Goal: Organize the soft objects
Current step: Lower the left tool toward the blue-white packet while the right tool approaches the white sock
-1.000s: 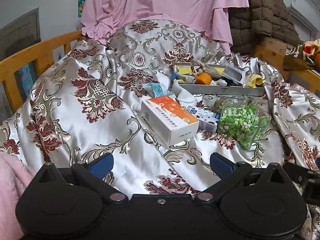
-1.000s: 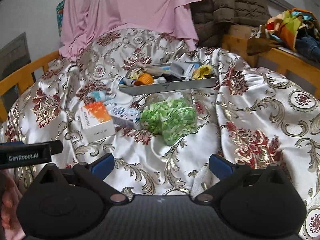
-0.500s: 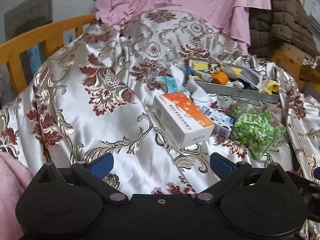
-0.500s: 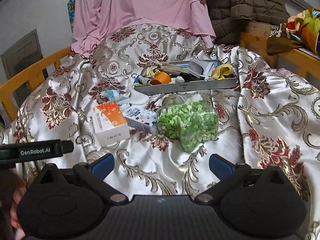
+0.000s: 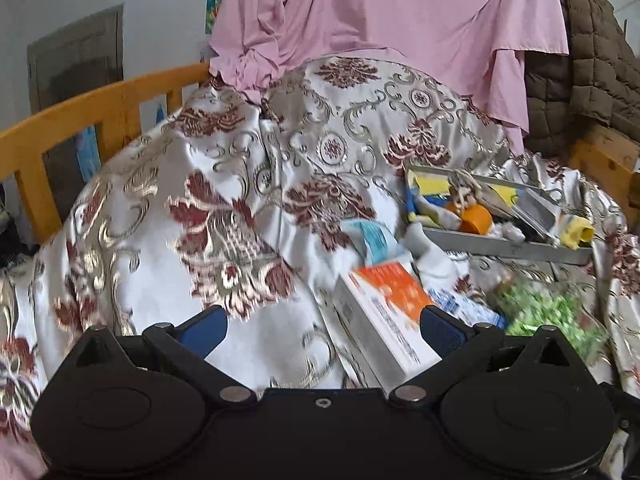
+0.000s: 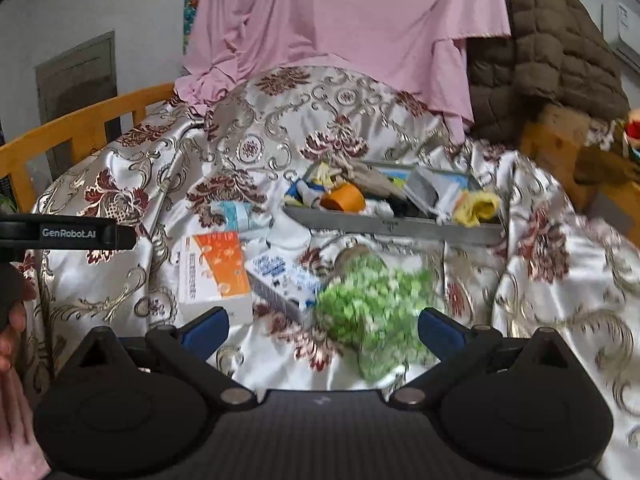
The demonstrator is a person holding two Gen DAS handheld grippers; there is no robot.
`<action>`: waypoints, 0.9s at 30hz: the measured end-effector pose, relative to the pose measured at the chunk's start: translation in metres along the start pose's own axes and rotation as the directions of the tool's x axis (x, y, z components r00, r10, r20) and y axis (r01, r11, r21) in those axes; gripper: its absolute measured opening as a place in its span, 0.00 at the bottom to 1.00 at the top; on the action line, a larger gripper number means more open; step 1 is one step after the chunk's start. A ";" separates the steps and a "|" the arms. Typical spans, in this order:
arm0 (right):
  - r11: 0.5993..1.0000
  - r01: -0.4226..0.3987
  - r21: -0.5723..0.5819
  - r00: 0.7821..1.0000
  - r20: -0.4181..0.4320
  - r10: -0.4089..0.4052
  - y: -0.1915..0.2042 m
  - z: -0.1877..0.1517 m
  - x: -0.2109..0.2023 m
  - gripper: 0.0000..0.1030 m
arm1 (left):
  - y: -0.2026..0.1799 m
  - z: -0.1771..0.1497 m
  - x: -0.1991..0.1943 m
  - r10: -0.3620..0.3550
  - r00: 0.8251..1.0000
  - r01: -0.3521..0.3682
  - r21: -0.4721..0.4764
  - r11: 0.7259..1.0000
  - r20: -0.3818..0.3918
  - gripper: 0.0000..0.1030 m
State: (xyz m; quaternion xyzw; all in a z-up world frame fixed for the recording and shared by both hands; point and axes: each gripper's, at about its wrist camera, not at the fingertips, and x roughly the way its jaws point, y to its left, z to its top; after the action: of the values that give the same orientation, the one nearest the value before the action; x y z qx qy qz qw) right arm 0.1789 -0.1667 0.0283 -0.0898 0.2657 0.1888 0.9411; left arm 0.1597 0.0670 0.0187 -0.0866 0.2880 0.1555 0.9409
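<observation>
Soft things lie on a flowered satin cover: a white sock [image 5: 428, 248], a light-blue packet [image 5: 372, 236] and a clear bag of green pieces [image 6: 376, 312]. A grey tray [image 6: 392, 226] behind them holds a yellow cloth [image 6: 478, 208], an orange cup [image 6: 344, 198] and several small items. An orange-and-white box [image 5: 384, 312] and a blue-and-white box [image 6: 284, 280] lie in front of the tray. My left gripper [image 5: 322, 326] is open just short of the orange box. My right gripper [image 6: 320, 328] is open, close to the green bag. Neither holds anything.
A pink sheet [image 5: 380, 20] hangs at the back, with a brown quilted coat [image 5: 580, 52] to its right. A wooden rail [image 5: 100, 104] borders the left side. The left gripper's black body [image 6: 68, 233] and a hand [image 6: 10, 320] show at the right wrist view's left edge.
Both grippers have moved forward toward the boxes and the green bag, which now sit lower and larger in both views. Both stayed open and nothing was picked up.
</observation>
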 end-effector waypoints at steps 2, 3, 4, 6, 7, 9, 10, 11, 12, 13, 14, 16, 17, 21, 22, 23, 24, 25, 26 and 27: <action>1.000 -0.003 -0.015 1.000 0.012 0.003 0.000 0.005 0.007 1.00 | -0.002 0.006 0.009 0.010 1.000 -0.010 0.009 1.000 -0.005 0.99; 1.000 -0.005 -0.020 1.000 0.017 0.005 0.000 0.007 0.010 1.00 | -0.003 0.009 0.013 0.014 1.000 -0.014 0.016 1.000 -0.007 0.99; 1.000 -0.009 -0.024 1.000 0.021 0.009 0.000 0.008 0.014 1.00 | -0.005 0.011 0.016 0.016 1.000 -0.015 0.024 1.000 -0.008 0.99; 0.999 -0.016 -0.032 0.999 0.027 0.017 0.001 0.011 0.021 1.00 | -0.008 0.015 0.022 0.018 1.000 -0.018 0.040 0.999 -0.008 0.99; 0.999 -0.020 -0.034 0.999 0.029 0.021 0.001 0.011 0.025 1.00 | -0.009 0.017 0.024 0.019 1.000 -0.019 0.048 0.999 -0.006 0.99; 0.999 -0.028 -0.041 0.999 0.032 0.030 0.002 0.012 0.033 1.00 | -0.010 0.020 0.029 0.018 1.000 -0.017 0.067 0.998 -0.002 0.99; 0.998 -0.030 -0.047 0.999 0.033 0.031 0.003 0.012 0.036 1.00 | -0.012 0.023 0.032 0.015 1.000 -0.015 0.075 0.997 -0.003 0.99; 0.998 -0.030 -0.056 0.999 0.032 0.031 0.004 0.012 0.041 1.00 | -0.013 0.025 0.036 0.010 1.000 -0.009 0.080 0.997 -0.008 0.99; 0.997 -0.028 -0.067 0.999 0.026 0.030 0.006 0.012 0.045 1.00 | -0.014 0.028 0.041 0.002 1.000 0.000 0.082 0.997 -0.021 0.99; 0.997 -0.029 -0.075 0.999 0.018 0.030 0.007 0.012 0.049 1.00 | -0.014 0.030 0.045 -0.003 0.999 0.006 0.077 0.997 -0.035 0.99; 0.996 -0.033 -0.081 0.999 0.012 0.034 0.008 0.012 0.053 1.00 | -0.014 0.032 0.051 -0.006 0.999 0.010 0.069 0.998 -0.048 0.99; 0.995 -0.035 -0.092 0.999 0.004 0.036 0.010 0.012 0.060 1.00 | -0.012 0.039 0.064 -0.011 0.998 0.014 0.047 0.999 -0.064 0.99; 0.994 -0.034 -0.100 0.999 0.001 0.034 0.011 0.013 0.065 1.00 | -0.012 0.043 0.072 -0.010 0.998 0.013 0.043 0.999 -0.068 0.99; 0.993 -0.017 -0.115 1.000 0.001 0.018 0.015 0.018 0.081 1.00 | -0.011 0.053 0.105 -0.021 0.997 0.022 0.011 1.000 -0.073 0.99; 0.993 -0.012 -0.115 1.000 0.001 0.013 0.015 0.020 0.085 1.00 | -0.010 0.054 0.112 -0.031 0.997 0.031 -0.001 1.000 -0.070 0.99; 0.994 -0.009 -0.113 1.000 0.002 0.009 0.016 0.022 0.089 1.00 | -0.009 0.053 0.118 -0.045 0.997 0.045 -0.012 0.999 -0.067 0.99; 0.994 -0.008 -0.111 1.000 0.003 0.008 0.016 0.024 0.093 1.00 | -0.008 0.052 0.122 -0.059 0.996 0.058 -0.018 0.998 -0.070 0.99; 0.994 -0.007 -0.109 1.000 0.006 0.008 0.017 0.026 0.097 1.00 | -0.006 0.050 0.127 -0.080 0.994 0.078 -0.030 0.996 -0.078 0.99; 0.994 -0.008 -0.111 1.000 0.009 0.009 0.018 0.027 0.099 1.00 | -0.004 0.048 0.131 -0.101 0.991 0.098 -0.045 0.994 -0.085 0.99; 0.993 -0.009 -0.115 1.000 0.012 0.011 0.018 0.027 0.103 1.00 | -0.003 0.048 0.134 -0.116 0.990 0.111 -0.059 0.992 -0.086 0.99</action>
State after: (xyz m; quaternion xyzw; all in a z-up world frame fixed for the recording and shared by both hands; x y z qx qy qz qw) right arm 0.2651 -0.1111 -0.0046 -0.1414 0.2491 0.2092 0.9350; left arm 0.2905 0.1089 -0.0180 -0.1350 0.3200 0.1055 0.9318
